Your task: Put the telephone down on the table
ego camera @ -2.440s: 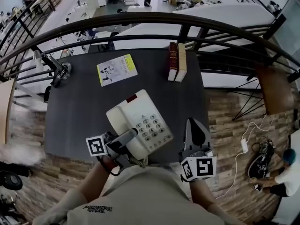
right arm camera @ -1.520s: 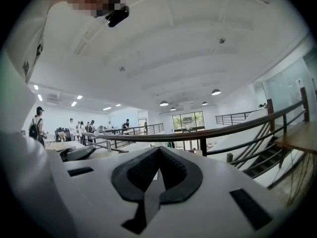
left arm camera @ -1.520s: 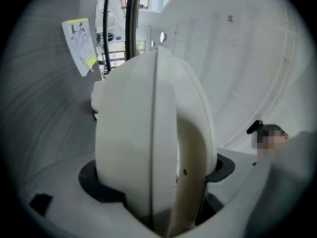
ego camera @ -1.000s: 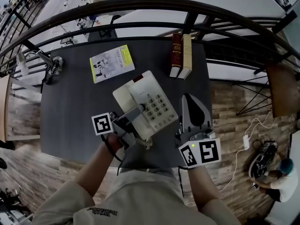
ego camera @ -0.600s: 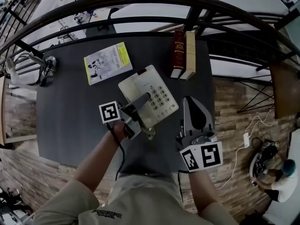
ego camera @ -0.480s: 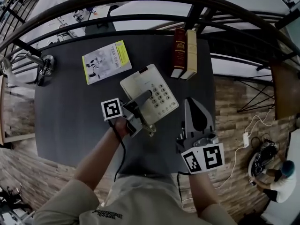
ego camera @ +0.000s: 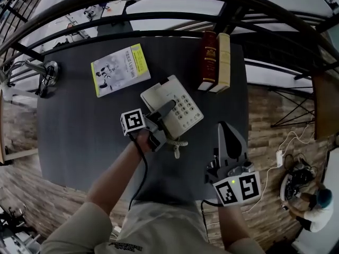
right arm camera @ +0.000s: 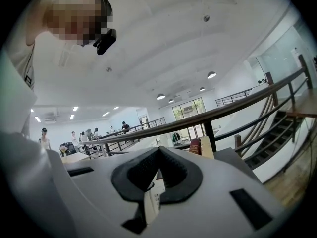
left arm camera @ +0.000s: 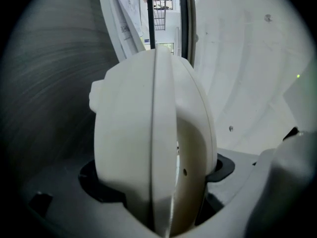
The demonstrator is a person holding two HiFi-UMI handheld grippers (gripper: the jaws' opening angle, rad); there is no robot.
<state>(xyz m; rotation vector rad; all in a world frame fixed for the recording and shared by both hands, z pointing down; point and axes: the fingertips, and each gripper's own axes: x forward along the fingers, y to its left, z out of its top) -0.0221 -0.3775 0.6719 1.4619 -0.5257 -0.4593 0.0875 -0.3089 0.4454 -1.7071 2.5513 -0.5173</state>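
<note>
Left gripper (ego camera: pixel 165 110) clamped on the handset (left arm camera: pixel 148 133) of the white telephone (ego camera: pixel 183 103), right gripper (ego camera: pixel 226 134) pressed together, empty, right of the telephone, two books (ego camera: pixel 214 61) beyond it

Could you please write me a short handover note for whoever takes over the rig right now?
The left tool is shut on the handset of the phone.
The right tool is shut, empty, over the right side of the table.
The phone is over mid-table near the books; I cannot tell if it rests there.
Done: grasp made.
Left: set it down, open the left tool.
</note>
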